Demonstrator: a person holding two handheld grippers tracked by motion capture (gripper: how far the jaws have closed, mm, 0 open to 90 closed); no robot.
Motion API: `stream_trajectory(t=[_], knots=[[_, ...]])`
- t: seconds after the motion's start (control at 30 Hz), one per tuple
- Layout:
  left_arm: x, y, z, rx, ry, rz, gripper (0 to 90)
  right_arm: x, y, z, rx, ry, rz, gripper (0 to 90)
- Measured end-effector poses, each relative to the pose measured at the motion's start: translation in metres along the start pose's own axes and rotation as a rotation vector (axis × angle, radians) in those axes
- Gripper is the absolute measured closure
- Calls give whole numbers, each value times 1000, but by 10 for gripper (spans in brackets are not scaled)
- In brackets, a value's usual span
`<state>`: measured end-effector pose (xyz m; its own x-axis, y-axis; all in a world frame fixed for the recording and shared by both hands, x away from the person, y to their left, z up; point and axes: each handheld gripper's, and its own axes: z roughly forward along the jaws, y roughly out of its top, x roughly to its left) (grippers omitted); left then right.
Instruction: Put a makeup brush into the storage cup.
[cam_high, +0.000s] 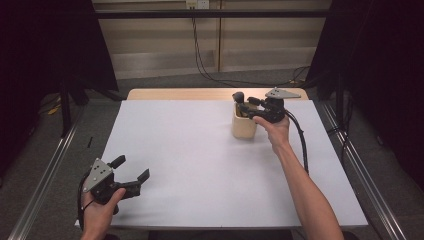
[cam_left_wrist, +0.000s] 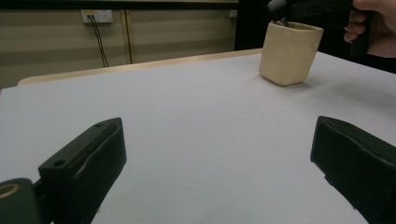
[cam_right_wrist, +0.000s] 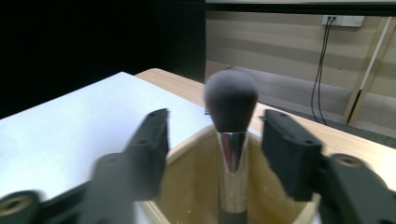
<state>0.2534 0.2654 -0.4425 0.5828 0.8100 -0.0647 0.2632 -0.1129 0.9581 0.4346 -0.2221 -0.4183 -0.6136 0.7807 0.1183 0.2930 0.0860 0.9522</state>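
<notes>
A cream cup stands on the white table at the back right. A makeup brush with a dark round head and silver ferrule stands upright in it. My right gripper hovers over the cup's rim with its jaws on either side of the brush, a gap showing on each side, so it is open and not pressing. My left gripper rests low near the table's front left, jaws wide open with only bare tabletop between them.
The white sheet covers a wooden table whose back edge shows behind the cup. Black cables hang from a wall socket behind the table. Metal rails run along the floor on both sides.
</notes>
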Motion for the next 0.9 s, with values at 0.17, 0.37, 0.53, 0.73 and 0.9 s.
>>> stream_trajectory(t=[0.17, 0.37, 0.53, 0.73, 0.9], knots=[[1, -1, -1, 1, 4, -8, 33, -2, 2, -1, -10, -16, 9, 227], [2, -1, -1, 3, 12, -13, 33, -5, 2, -4, 0, -28, 14, 50], [2, -1, 0, 2, 11, -13, 33, -5, -1, -5, 4, -17, 38, 0], [2, -1, -3, -6, 11, -11, 33, 2, -2, -10, -13, -17, 31, 0], [2, -1, -7, -17, 13, -11, 33, 10, -7, -14, -25, -65, 34, 10]])
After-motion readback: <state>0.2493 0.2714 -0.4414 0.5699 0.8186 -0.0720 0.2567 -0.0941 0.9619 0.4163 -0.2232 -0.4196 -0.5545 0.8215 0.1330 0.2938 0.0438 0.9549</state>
